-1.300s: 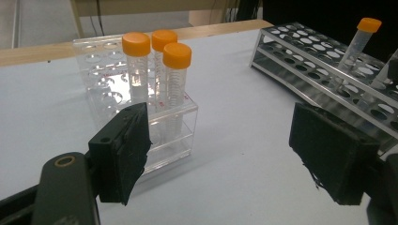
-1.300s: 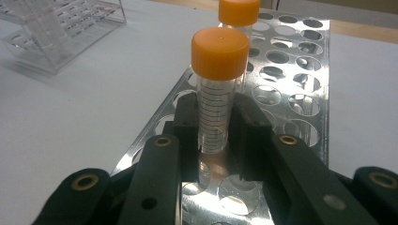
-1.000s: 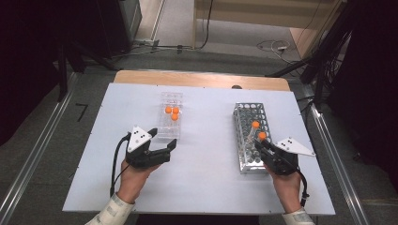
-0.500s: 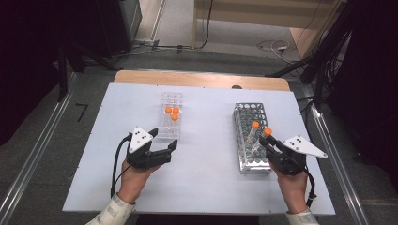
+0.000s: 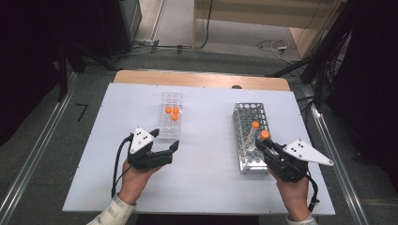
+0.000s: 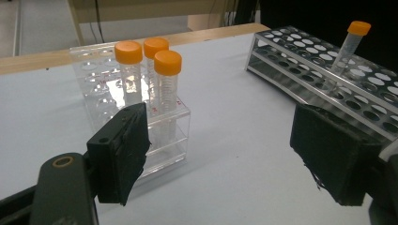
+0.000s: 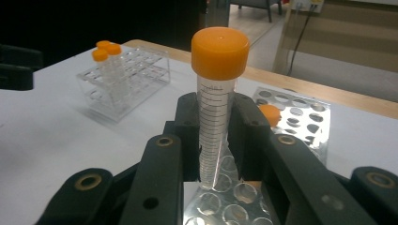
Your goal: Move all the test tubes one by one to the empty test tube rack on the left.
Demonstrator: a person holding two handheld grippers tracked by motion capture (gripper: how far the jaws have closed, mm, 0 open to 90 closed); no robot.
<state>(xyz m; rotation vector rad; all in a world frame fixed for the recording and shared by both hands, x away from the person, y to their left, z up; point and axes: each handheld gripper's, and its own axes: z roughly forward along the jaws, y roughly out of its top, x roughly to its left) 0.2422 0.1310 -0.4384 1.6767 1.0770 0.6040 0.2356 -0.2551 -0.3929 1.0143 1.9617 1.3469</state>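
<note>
Item: orange-capped tube, graduated, clear-walled. Long axis near upright, cap up, conical tip down, just above the holes of the metal rack. In the high view the same tube sits over the rack's near end, leaning slightly.

Holder: right claw, jaws pinching the tube from both sides at mid-body. In the high view it comes in from the near right corner, with the person's right hand behind it.

Second tube: orange cap, standing in the metal rack just beyond the held one, tilted. The left gripper view shows its lean plainly; in the right gripper view just its cap peeks past the right jaw.

Clear plastic rack: stands left of centre on the white surface, well apart from the metal rack. Holds three orange-capped tubes, clustered, upright. The left gripper view shows their threaded necks and printed scales; the high view shows three orange dots.

Left claw: jaws spread wide, holding nothing, resting low on the surface just near of the clear rack. Left hand grips it from below. In its own view the jaws frame open surface, the clear rack behind the left jaw, the metal rack behind the right.

Surroundings: wooden edge along the far side; cables on the floor beyond.
</note>
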